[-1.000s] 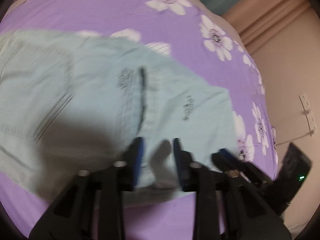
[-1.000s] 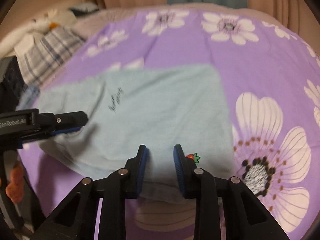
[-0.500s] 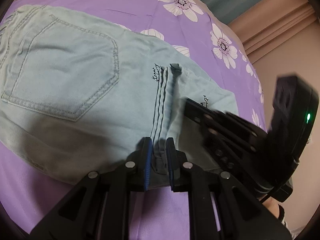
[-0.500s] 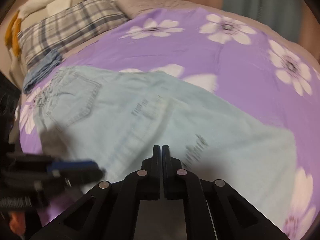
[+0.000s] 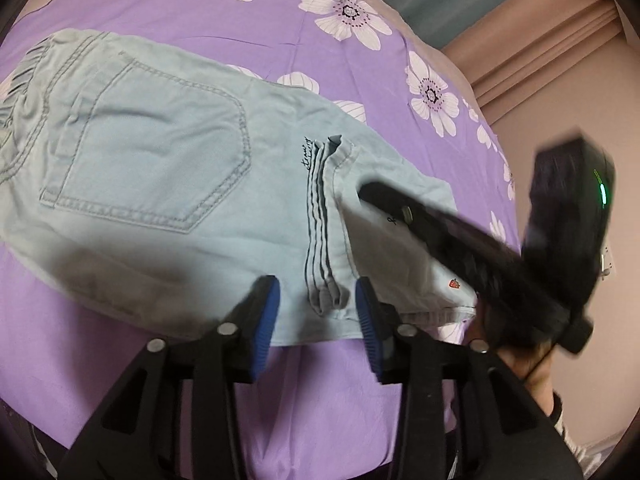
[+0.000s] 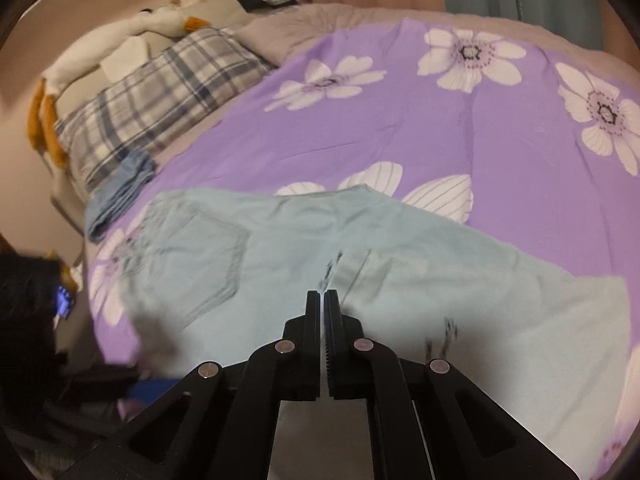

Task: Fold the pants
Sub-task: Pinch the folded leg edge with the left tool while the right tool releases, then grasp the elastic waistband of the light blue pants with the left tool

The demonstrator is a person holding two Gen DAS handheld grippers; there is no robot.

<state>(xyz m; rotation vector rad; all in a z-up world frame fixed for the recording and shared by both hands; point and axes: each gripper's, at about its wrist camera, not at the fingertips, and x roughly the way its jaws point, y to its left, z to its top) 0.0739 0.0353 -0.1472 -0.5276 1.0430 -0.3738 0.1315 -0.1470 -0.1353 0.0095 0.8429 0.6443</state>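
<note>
The pants (image 5: 168, 184), pale blue denim, lie on the purple flowered bed cover (image 5: 280, 12), and they fill the middle of the left wrist view. The waistband is at the upper left of that frame and the back pocket faces up. The leg part is laid across the seat, so its hem with dark stripes (image 5: 320, 232) stands as a line in the middle of the frame. I judge that one fold is already made and at least one more fold is left, because the bundle is long from left to right.

The left claw (image 5: 316, 312) has just been opening; its blue pads are apart, and the bunched hem end lies between them without being pressed. The right claw (image 6: 322, 304) is together, with nothing I can see between its jaws. In the left wrist view it comes in from the right of the frame with its tip over the folded leg part; whether it touches the cloth I cannot tell.

For edges: the near edge of the pants runs just above the left claw. There is open cover in the upper half of both frames. At the upper left of the right wrist view there are a plaid pillow (image 6: 160, 96), a small folded blue cloth (image 6: 120, 196) and a soft toy (image 6: 120, 52), near the waistband end, so there is less room on that side.
</note>
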